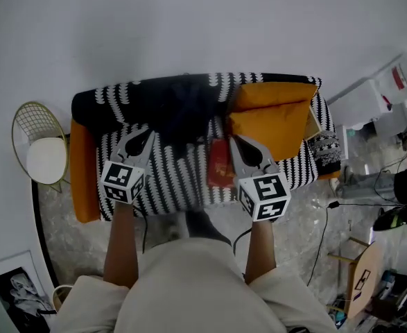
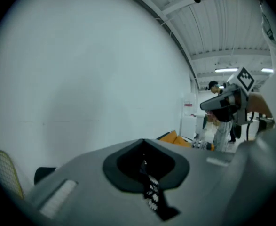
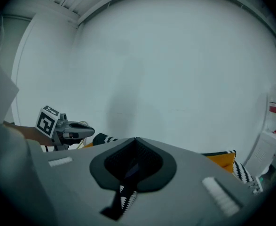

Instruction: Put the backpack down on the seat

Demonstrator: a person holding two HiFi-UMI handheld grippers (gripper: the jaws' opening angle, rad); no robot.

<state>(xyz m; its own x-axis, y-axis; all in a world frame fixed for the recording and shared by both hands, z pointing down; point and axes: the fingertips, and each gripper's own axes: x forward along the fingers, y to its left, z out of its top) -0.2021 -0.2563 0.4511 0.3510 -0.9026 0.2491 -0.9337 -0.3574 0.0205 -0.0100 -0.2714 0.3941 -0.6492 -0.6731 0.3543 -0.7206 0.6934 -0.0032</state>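
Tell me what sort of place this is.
Probably a living-room set staged inside a lab: a patterned sofa with orange cushions, a wire chair, and loose cables on the floor.

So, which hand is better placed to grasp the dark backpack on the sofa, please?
Probably left: the shut left tongs sit right beside the dark fabric backpack, while a flat red packet lies between it and the right tongs.

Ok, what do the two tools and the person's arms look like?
Both the left tool and right tool are grey wedges with black pads, each carrying a white cube with black square markers. A dark cable hangs below the right one. The person wears light beige short sleeves.
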